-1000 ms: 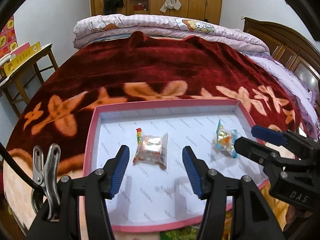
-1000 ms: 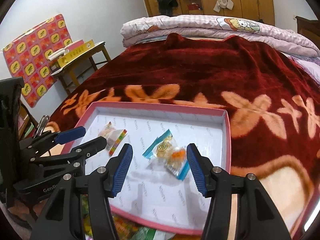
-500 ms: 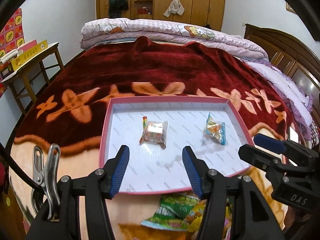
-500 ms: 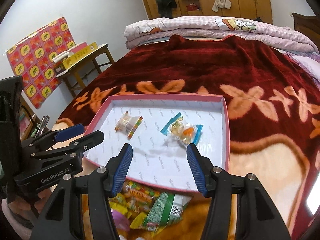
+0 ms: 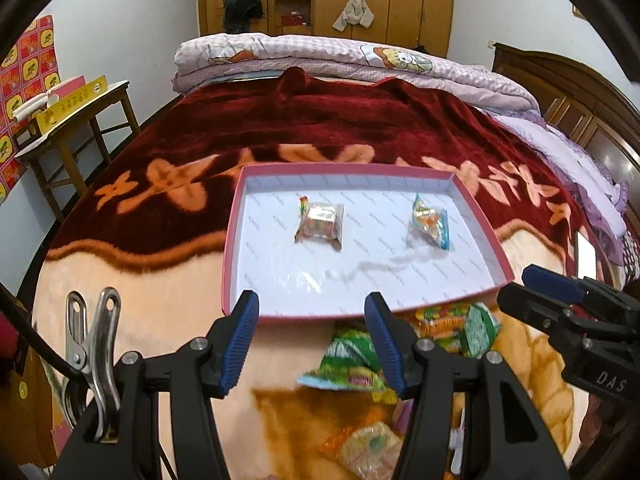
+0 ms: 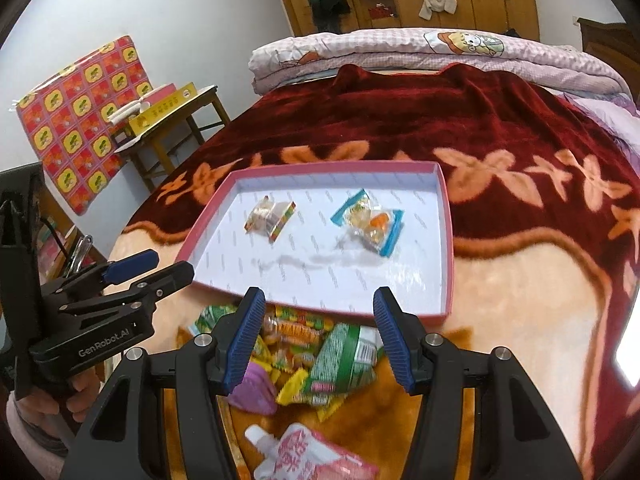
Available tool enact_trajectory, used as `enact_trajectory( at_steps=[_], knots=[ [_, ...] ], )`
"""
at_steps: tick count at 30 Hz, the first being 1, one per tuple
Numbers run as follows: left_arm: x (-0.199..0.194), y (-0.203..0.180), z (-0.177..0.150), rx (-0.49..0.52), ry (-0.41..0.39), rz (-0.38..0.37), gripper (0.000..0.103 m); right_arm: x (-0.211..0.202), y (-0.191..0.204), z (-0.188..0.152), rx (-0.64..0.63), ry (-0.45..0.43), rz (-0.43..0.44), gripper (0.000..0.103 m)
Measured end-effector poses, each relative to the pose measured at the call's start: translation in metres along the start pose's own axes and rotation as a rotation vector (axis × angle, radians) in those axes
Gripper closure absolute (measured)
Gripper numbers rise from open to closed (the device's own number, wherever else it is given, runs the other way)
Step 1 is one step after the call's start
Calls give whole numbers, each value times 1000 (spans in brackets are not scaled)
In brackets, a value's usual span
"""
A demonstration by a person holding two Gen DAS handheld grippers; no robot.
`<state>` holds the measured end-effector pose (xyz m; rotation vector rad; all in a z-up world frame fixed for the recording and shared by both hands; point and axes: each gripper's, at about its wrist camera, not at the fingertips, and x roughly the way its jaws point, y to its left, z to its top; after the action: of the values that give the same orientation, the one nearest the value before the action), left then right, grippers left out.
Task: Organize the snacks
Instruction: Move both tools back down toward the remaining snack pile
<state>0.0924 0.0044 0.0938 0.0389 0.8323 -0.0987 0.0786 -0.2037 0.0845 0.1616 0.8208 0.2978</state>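
Bedspread (image 6: 520, 300): snack pile (image 6: 312, 348) beneath jaws

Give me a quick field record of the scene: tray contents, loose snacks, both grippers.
tray: pink-rimmed tray on the bed blanket
in tray: two packets, a clear candy packet and a blue-edged packet, lying apart
loose snacks: pile of snack packets on the blanket, outside the tray's near edge
left gripper: open, empty
right gripper: open, empty, over the pile
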Motion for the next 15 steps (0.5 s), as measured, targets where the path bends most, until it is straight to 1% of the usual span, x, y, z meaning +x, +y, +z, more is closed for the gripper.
enact_trajectory(
  at_steps=[7, 12, 15],
  knots=[
    [2, -5, -13, 13, 26, -22, 45, -1, -7, -16, 29, 31, -19, 45],
    [15, -9, -19, 28, 66, -40, 45, 3, -13, -25, 58, 55, -29, 45],
    [21, -10, -24, 29, 75, -41, 45, 10, -16, -30, 69, 74, -31, 45]
  ],
)
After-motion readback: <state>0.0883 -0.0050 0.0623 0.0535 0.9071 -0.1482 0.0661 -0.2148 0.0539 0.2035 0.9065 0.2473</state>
